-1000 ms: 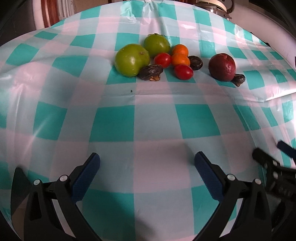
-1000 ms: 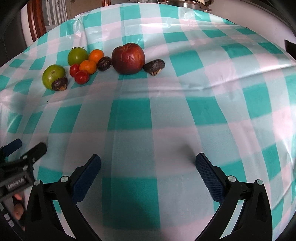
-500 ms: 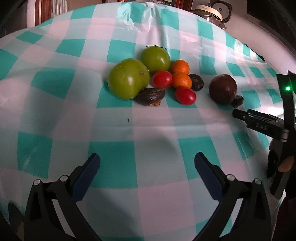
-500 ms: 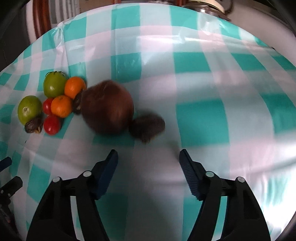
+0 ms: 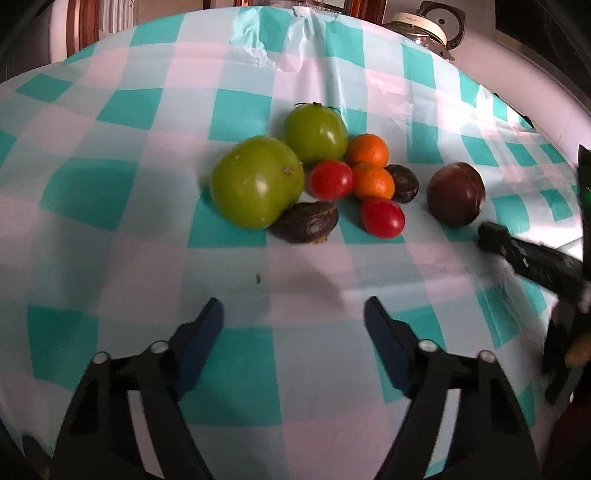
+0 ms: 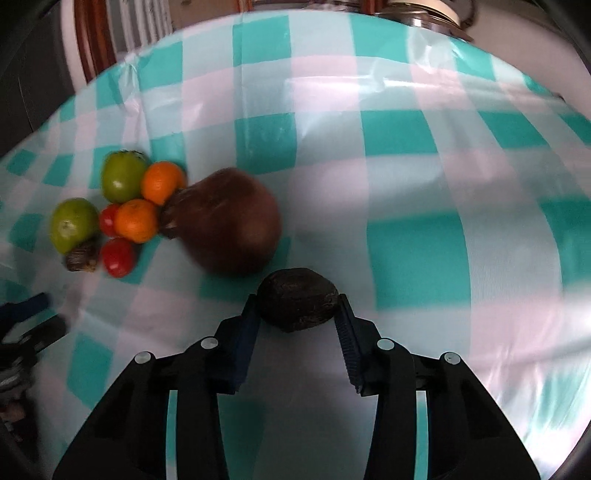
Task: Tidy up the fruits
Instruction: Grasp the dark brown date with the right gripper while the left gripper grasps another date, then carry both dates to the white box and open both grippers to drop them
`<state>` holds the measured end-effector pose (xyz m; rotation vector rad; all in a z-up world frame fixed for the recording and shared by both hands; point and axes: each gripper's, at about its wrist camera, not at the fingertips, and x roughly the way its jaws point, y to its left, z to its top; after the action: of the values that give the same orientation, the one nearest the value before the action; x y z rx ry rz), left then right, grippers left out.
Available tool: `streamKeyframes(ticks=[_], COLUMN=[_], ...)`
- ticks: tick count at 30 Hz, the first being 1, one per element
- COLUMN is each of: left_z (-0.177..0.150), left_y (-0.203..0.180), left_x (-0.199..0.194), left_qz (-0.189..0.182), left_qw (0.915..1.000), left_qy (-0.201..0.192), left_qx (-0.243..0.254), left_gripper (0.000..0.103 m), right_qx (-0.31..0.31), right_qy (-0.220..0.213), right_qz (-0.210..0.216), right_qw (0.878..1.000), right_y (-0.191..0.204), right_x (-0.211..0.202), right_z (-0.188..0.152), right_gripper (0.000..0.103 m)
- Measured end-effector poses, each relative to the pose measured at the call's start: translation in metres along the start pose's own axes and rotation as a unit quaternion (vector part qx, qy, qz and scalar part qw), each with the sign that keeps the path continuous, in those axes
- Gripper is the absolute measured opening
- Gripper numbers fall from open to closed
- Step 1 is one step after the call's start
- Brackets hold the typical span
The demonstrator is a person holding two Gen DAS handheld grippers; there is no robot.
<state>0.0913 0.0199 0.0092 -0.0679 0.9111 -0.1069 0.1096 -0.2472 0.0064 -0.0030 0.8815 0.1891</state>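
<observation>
Between the right gripper's closing blue pads sits a dark, wrinkled oval fruit, just beside the big maroon fruit on the checked cloth. Angled down at the cloth, the left gripper is closing on nothing.

Checked cloth and the things beyond it

A teal, pink and pale checked tablecloth covers the table, glossy and creased toward the far edge. Beyond its far right corner stands a round white appliance; wooden furniture stands far left.
</observation>
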Motion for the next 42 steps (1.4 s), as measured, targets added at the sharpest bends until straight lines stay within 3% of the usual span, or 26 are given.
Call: streamKeyframes(ticks=[7, 12, 13, 16, 26, 30, 34, 38, 42], left_z=[0.024, 0.040, 0.042, 0.043, 0.035, 0.022, 0.002, -0.028, -0.067], left_y=[-0.018, -0.023, -0.025, -0.023, -0.015, -0.005, -0.005, -0.010, -0.007], left_x=[0.024, 0.038, 0.040, 0.041, 0.031, 0.015, -0.007, -0.038, -0.076], left_qz=[0.007, 0.018, 0.021, 0.031, 0.003, 0.003, 0.006, 0.010, -0.015], left_qw=[0.9999, 0.9998, 0.9998, 0.9993, 0.9988, 0.9976, 0.9972, 0.9967, 0.9962], left_qy=[-0.002, -0.003, -0.004, -0.009, -0.033, -0.049, -0.061, -0.076, -0.082], left_qx=[0.008, -0.005, -0.006, -0.017, -0.036, -0.049, -0.044, -0.027, -0.026], left_gripper=[0.064, 0.063, 0.061, 0.042, 0.041, 0.041, 0.041, 0.041, 0.041], right_qx=[0.058, 0.049, 0.039, 0.025, 0.095, 0.111, 0.133, 0.155, 0.187], right_qy=[-0.051, -0.043, -0.045, -0.046, -0.023, -0.028, -0.060, -0.087, -0.091], right_qz=[0.041, 0.043, 0.037, 0.031, 0.084, 0.111, 0.139, 0.132, 0.129], right_qw=[0.996, 0.997, 0.997, 0.998, 0.992, 0.987, 0.979, 0.975, 0.970], right_y=[0.000, 0.029, 0.035, 0.043, 0.015, 0.009, 0.000, -0.005, 0.004], right_x=[-0.051, -0.038, -0.038, -0.034, -0.017, -0.017, -0.027, -0.042, -0.070], right_z=[-0.027, -0.042, -0.044, -0.047, -0.046, -0.047, -0.049, -0.058, -0.090], right_gripper=[0.042, 0.042, 0.042, 0.042, 0.042, 0.042, 0.042, 0.042, 0.042])
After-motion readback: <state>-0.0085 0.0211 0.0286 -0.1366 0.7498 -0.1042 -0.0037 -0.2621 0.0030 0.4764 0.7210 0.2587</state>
